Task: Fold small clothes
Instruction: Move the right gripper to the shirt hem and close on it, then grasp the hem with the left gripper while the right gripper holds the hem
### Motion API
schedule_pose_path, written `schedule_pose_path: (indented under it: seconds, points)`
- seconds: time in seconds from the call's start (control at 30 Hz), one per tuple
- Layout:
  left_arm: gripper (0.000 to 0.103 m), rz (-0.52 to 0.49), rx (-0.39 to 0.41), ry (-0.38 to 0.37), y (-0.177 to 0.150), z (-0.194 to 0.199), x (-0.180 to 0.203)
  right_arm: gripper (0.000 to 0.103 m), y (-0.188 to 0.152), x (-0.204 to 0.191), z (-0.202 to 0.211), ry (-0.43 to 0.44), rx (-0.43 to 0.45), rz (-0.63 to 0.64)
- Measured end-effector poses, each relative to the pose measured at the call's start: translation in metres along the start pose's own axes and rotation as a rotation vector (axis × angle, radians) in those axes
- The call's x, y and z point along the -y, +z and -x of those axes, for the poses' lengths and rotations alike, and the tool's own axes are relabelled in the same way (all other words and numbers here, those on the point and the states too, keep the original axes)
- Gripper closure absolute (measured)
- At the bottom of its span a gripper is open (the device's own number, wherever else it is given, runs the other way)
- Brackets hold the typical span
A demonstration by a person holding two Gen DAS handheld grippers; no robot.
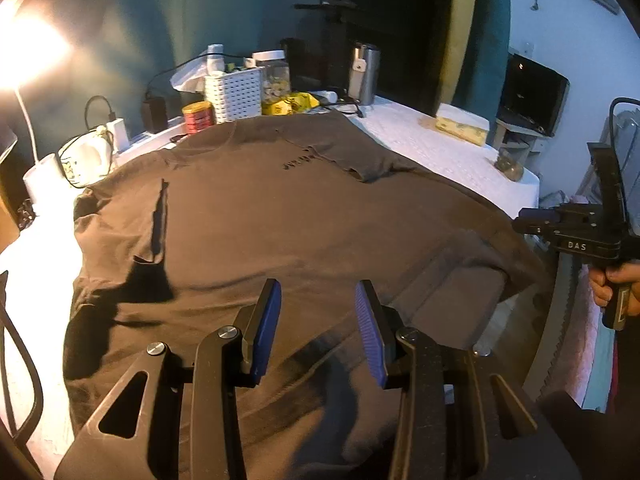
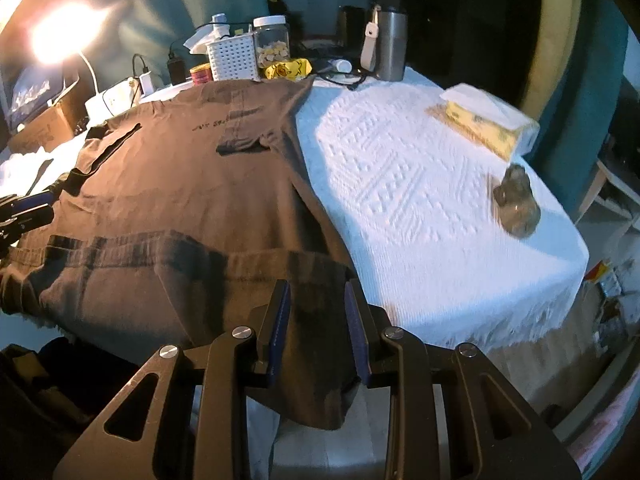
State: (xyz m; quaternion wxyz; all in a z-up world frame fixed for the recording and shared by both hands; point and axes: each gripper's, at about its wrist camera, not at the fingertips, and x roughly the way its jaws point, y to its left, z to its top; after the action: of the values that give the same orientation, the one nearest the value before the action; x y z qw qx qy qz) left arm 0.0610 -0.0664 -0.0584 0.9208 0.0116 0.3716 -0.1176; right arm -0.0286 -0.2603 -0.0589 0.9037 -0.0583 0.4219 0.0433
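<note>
A brown T-shirt (image 1: 280,220) lies spread over the left part of a bench covered with a white textured cloth (image 2: 420,184), its hem hanging over the near edge and one short sleeve folded in on the chest near a line of dark print. The left gripper (image 1: 318,328) hovers above the shirt's lower part, its blue-padded fingers (image 1: 266,324) standing partly apart with only fabric seen beneath them, nothing pinched. The right gripper (image 2: 318,332) sits at the hem's right corner; its fingers (image 2: 280,328) are also partly apart, and whether cloth is caught between them I cannot tell. Along the far side stand a white basket (image 2: 234,58), a clear jar (image 2: 273,42), a red tin (image 2: 201,74), a steel tumbler (image 2: 390,44) and a bright lamp (image 2: 60,36). A tissue box (image 2: 488,120) rests on the bare cloth to the right.
</note>
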Motion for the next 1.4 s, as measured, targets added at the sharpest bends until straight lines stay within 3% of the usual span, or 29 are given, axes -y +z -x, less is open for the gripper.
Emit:
schedule_pose_path:
  seconds: [0.27,0.4,0.5,0.63,0.93,1.13,1.27,1.4]
  points:
    - [0.064,-0.015,-0.020,-0.011,-0.008,-0.004,0.011,0.073,-0.007,0.002,-0.010,0.021,-0.006,-0.005]
    - [0.065,-0.006,-0.024,-0.002,-0.009,-0.003,0.008,0.073,-0.007,-0.003,-0.013,0.072,0.017,-0.003]
    - [0.064,0.007,-0.014,0.008,-0.013,0.004,0.002,0.096,-0.005,-0.010,-0.014,0.066,0.031,0.025]
    - [0.064,0.029,-0.008,0.039,-0.020,0.017,-0.011,0.098,0.001,-0.017,-0.001,0.063,0.074,0.052]
    - [0.064,0.197,0.001,0.210,-0.054,0.058,-0.076,0.098,0.024,-0.028,0.025,0.041,0.160,0.076]
    - [0.064,0.231,-0.029,0.316,-0.079,0.079,-0.104,0.098,0.029,-0.036,0.027,0.034,0.165,0.079]
    - [0.064,0.323,-0.003,0.396,-0.099,0.097,-0.128,0.098,0.030,-0.038,0.028,0.030,0.166,0.085]
    - [0.064,0.371,-0.048,0.384,-0.117,0.095,-0.142,0.098,0.033,-0.040,0.027,0.019,0.160,0.086]
